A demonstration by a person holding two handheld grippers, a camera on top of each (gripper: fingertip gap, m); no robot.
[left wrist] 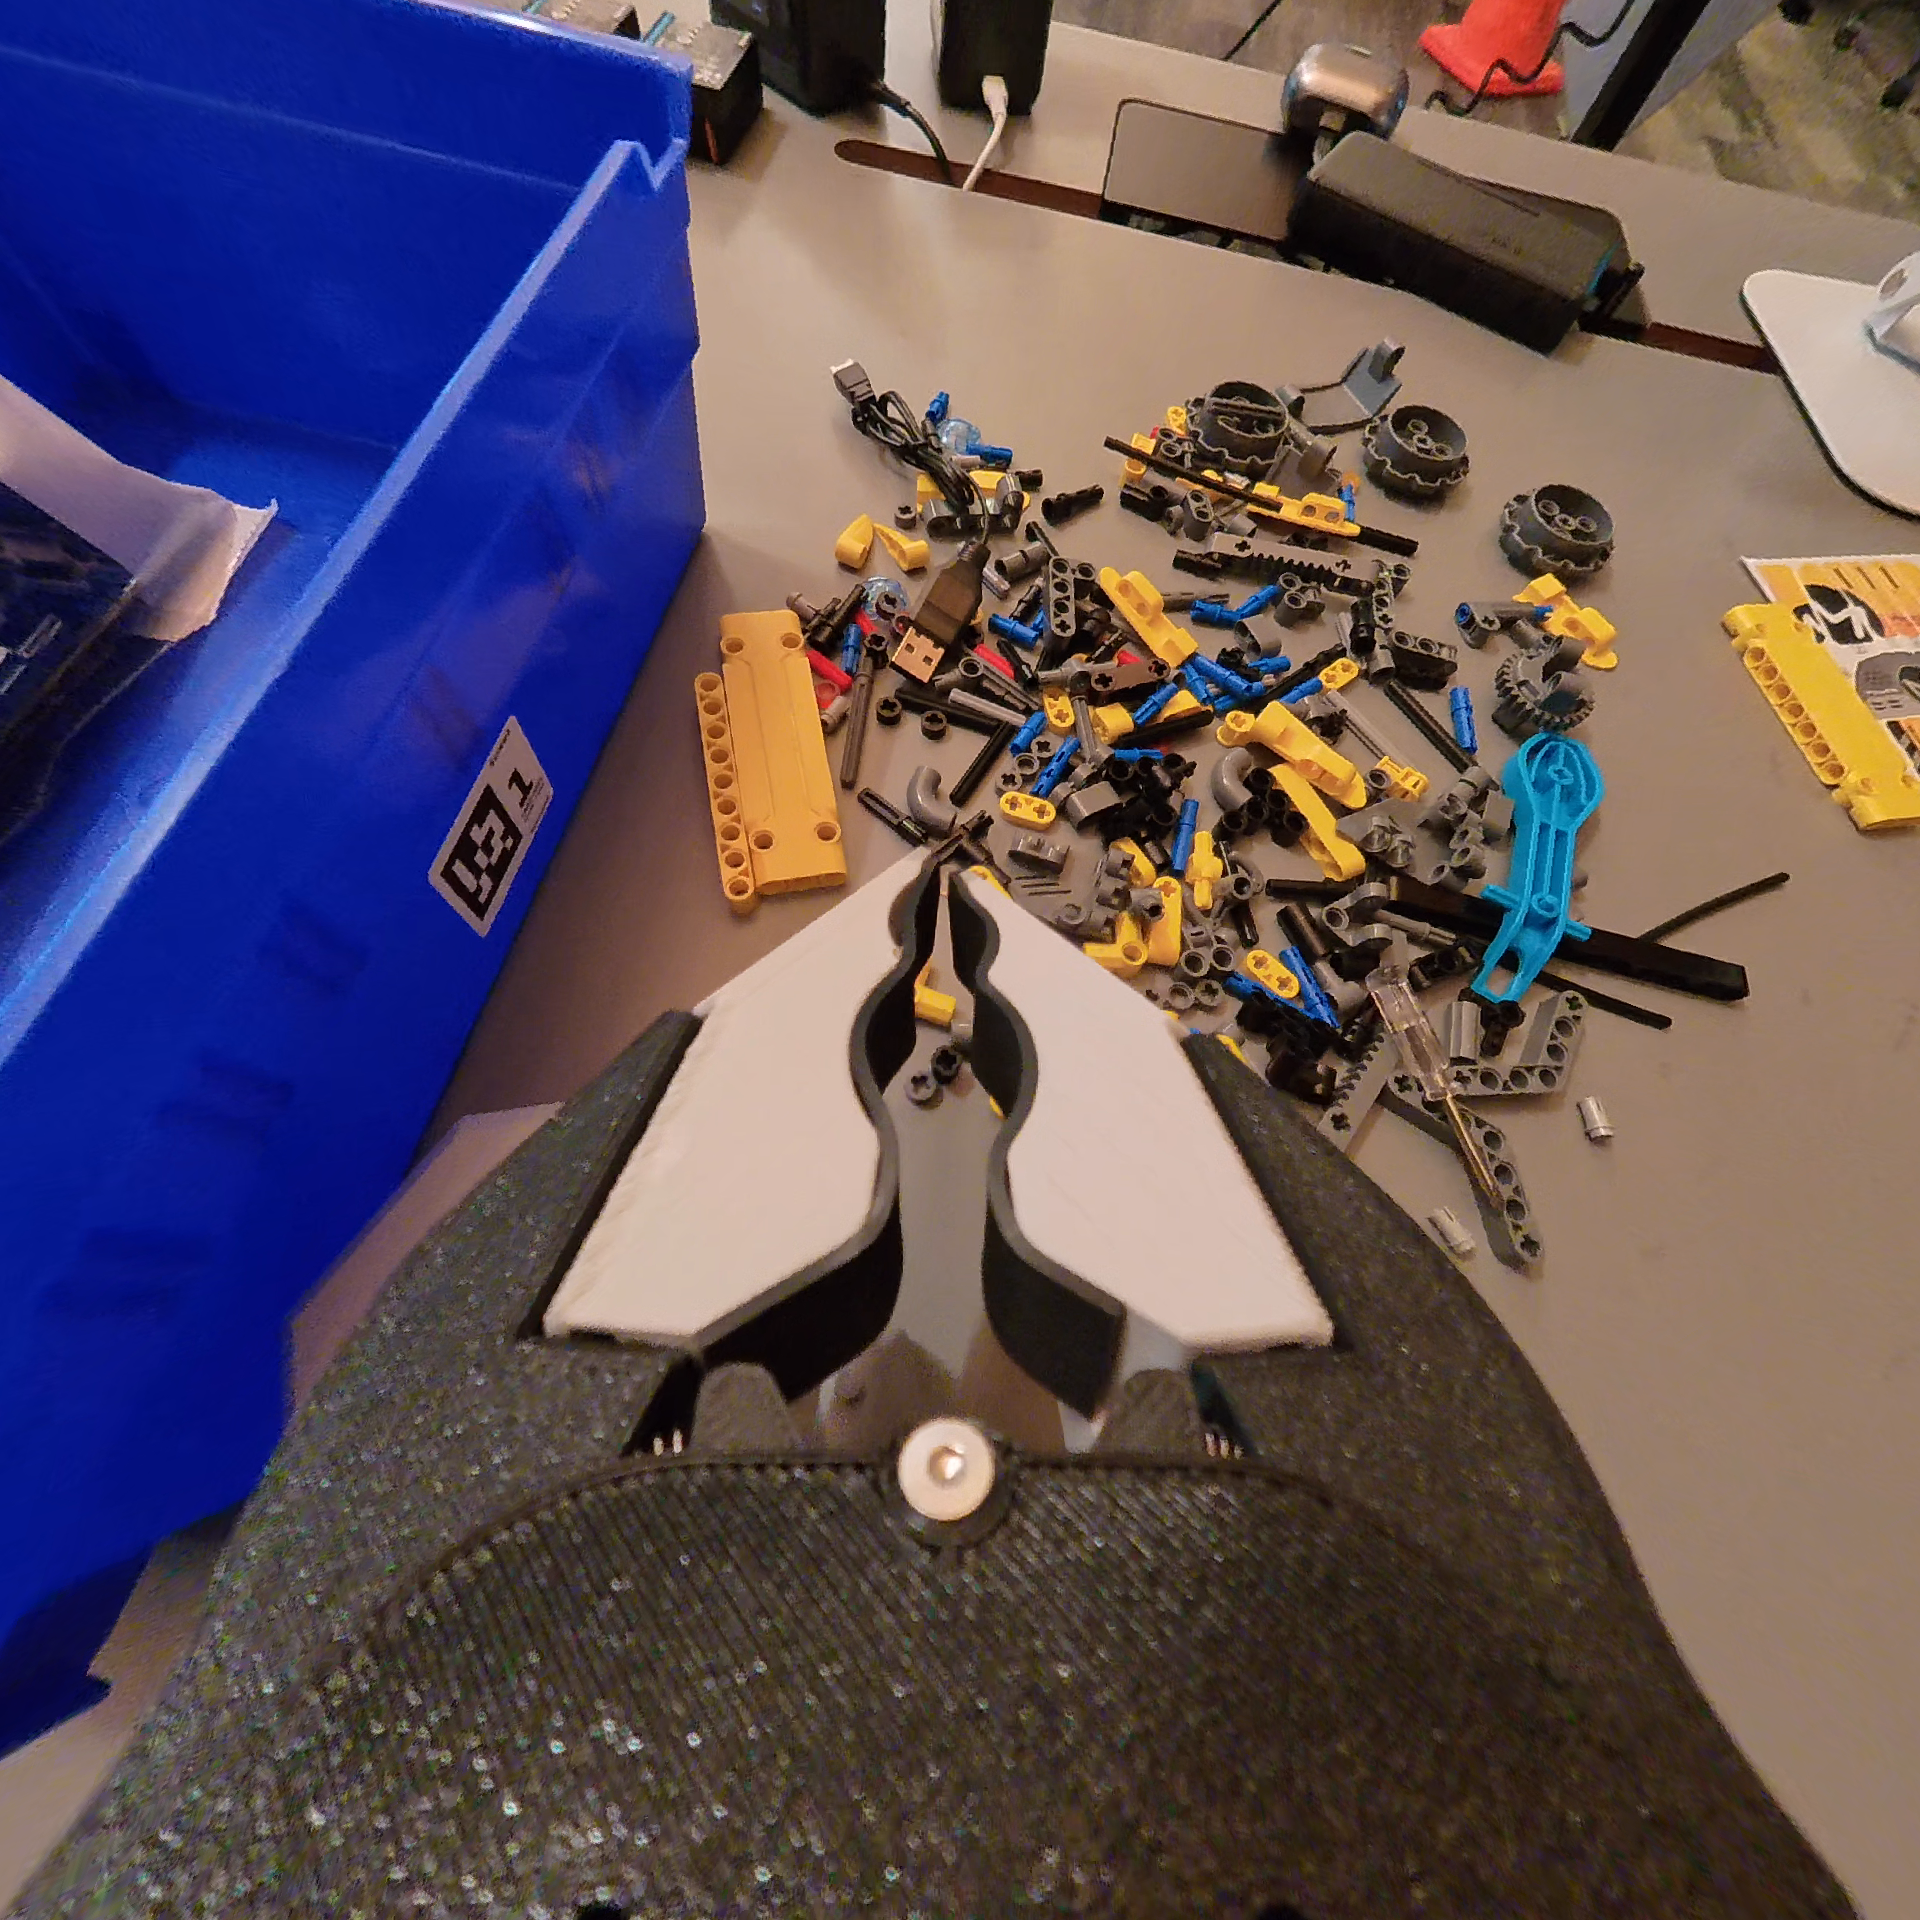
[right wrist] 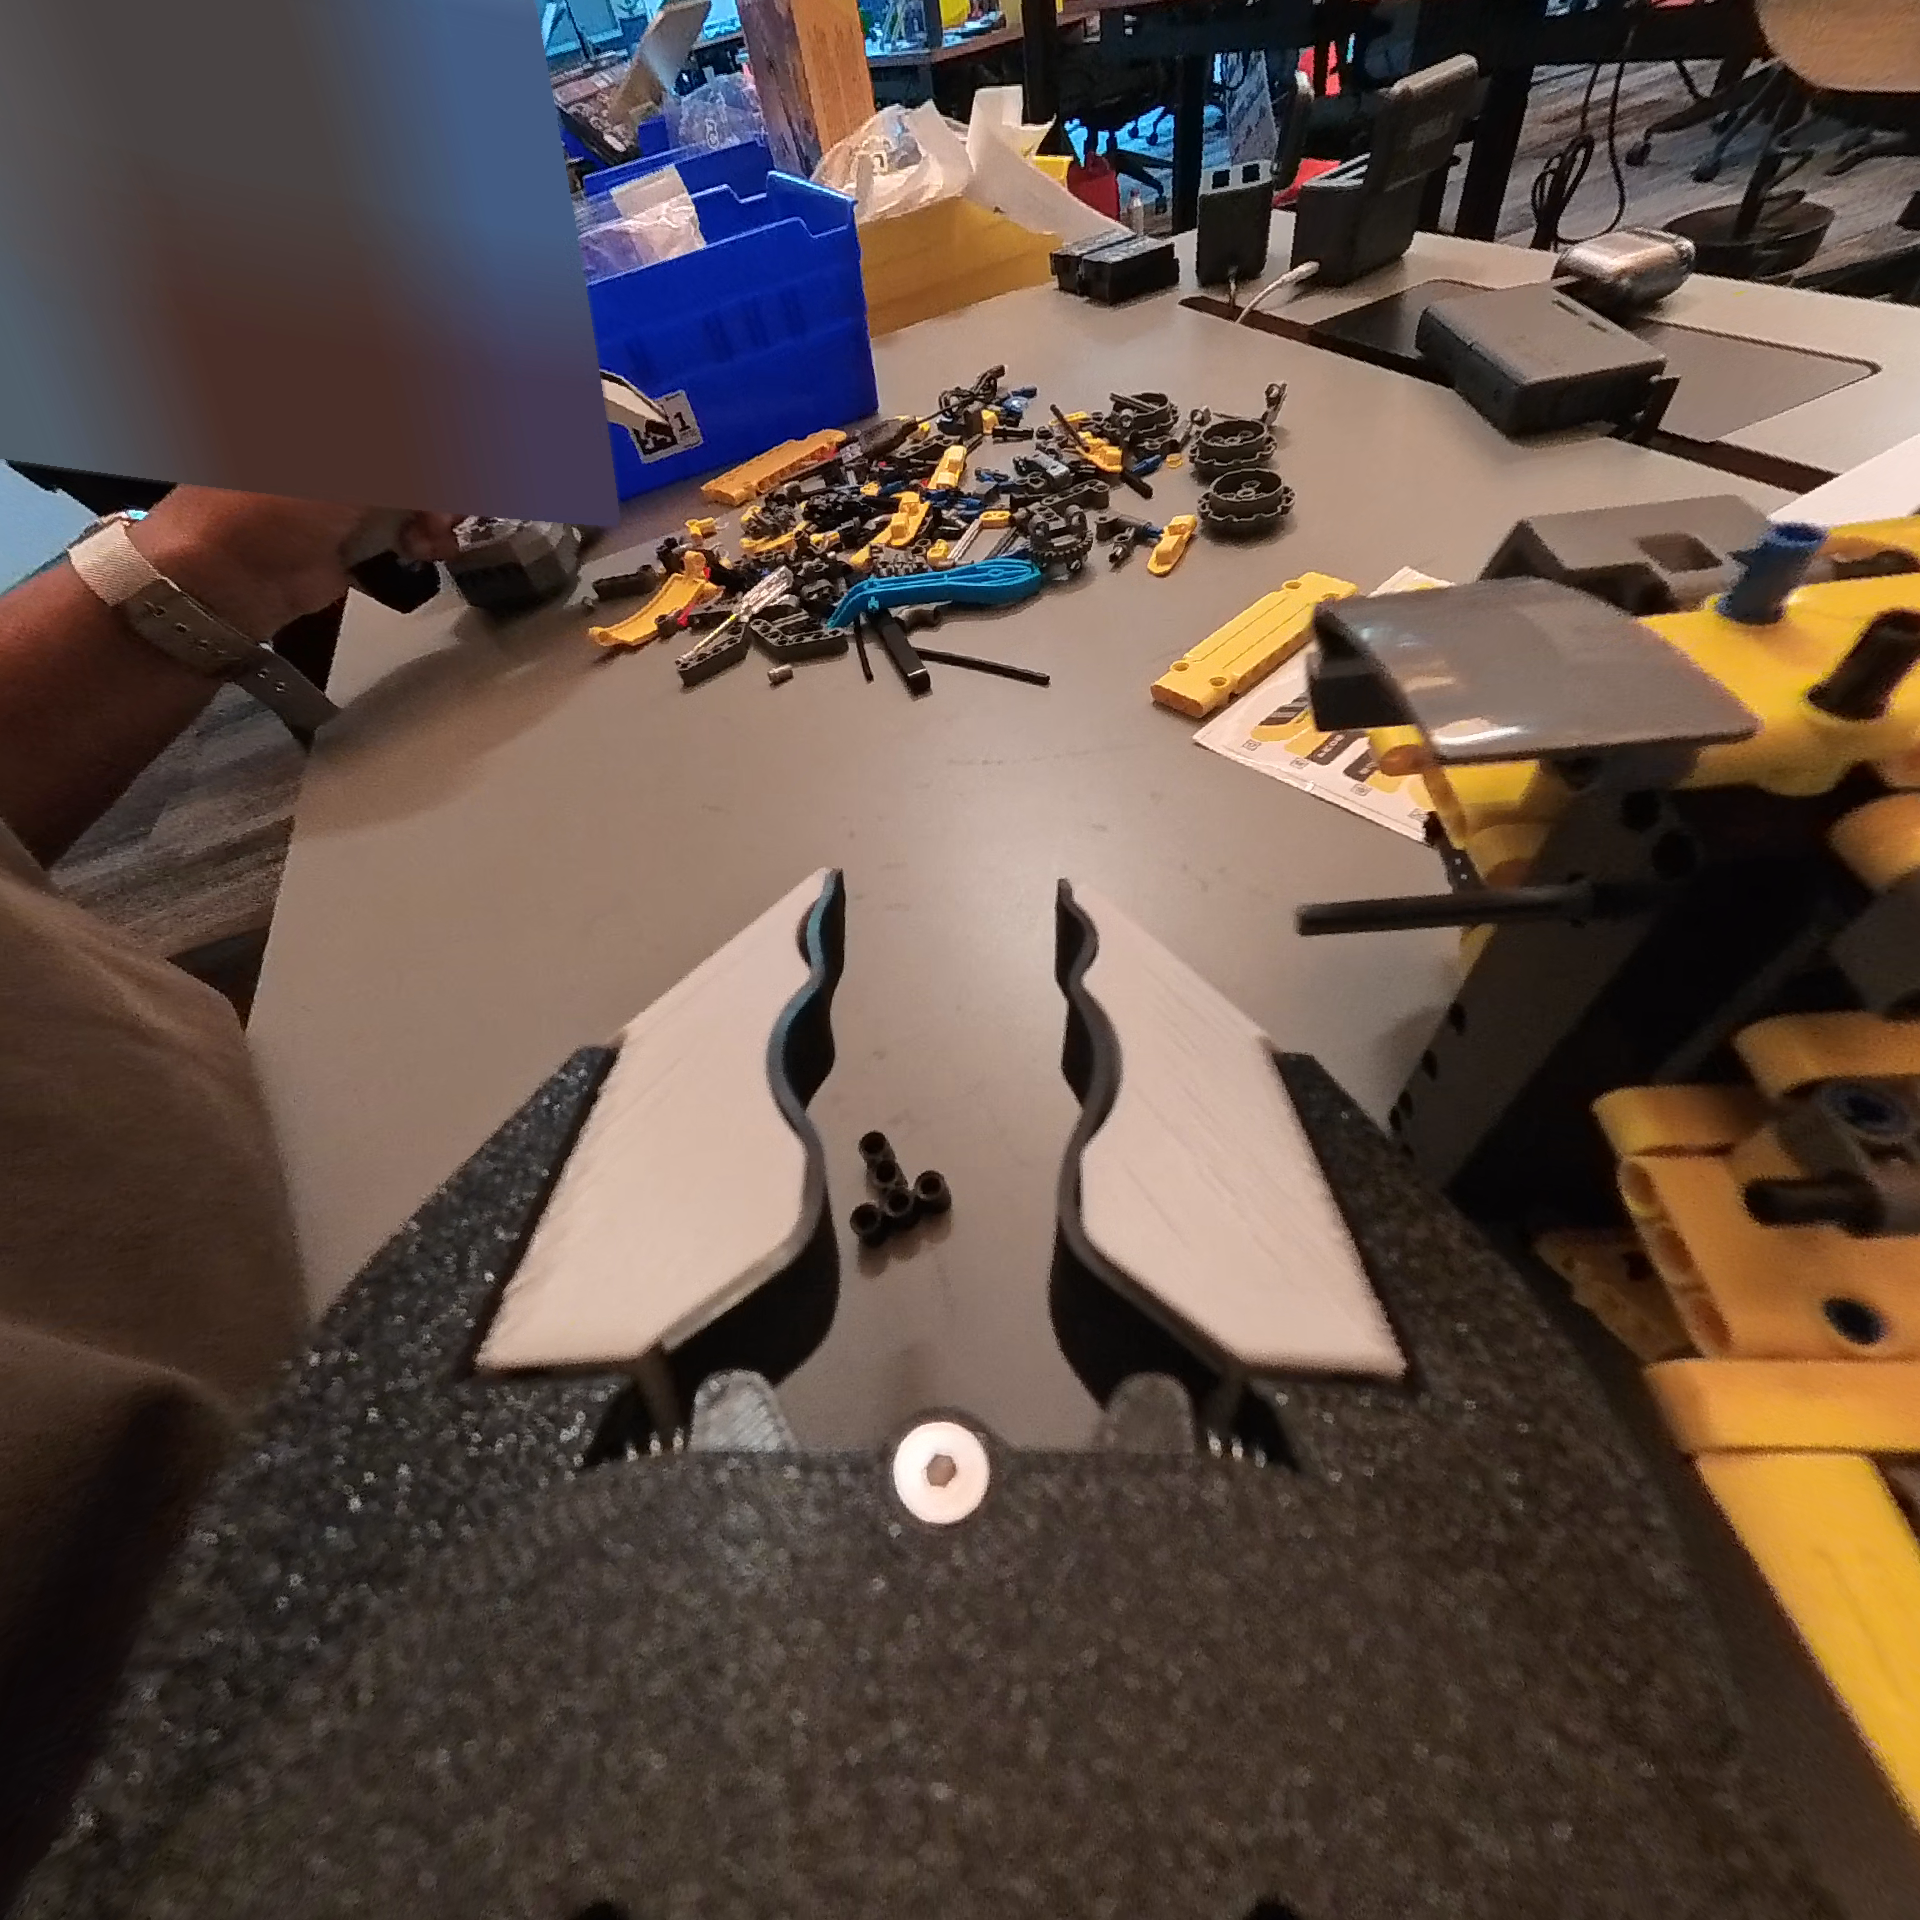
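Note:
A pile of small yellow, black, grey and blue building parts (left wrist: pixel 1195 727) lies on the grey table (left wrist: pixel 1714 1195). My left gripper (left wrist: pixel 943 860) is at the pile's near edge, its jaws closed with the tips pinching a small black pin (left wrist: pixel 961 834). My right gripper (right wrist: pixel 948 894) is open over bare table, well short of the pile (right wrist: pixel 935 520). A small black connector piece (right wrist: pixel 899 1195) lies on the table between its fingers, touching neither. A partly built yellow and black model (right wrist: pixel 1683 987) stands just right of the right gripper.
A big blue bin (left wrist: pixel 312 623) stands left of the pile. A yellow panel (left wrist: pixel 774 743), a turquoise part (left wrist: pixel 1538 873), grey wheels (left wrist: pixel 1556 528) and a USB cable (left wrist: pixel 935 613) lie in or around the pile. A sticker sheet (right wrist: pixel 1320 758) lies near the model. A person's arm (right wrist: pixel 187 613) is at left. Across from one pair of fingers to the other is roughly 40 cm.

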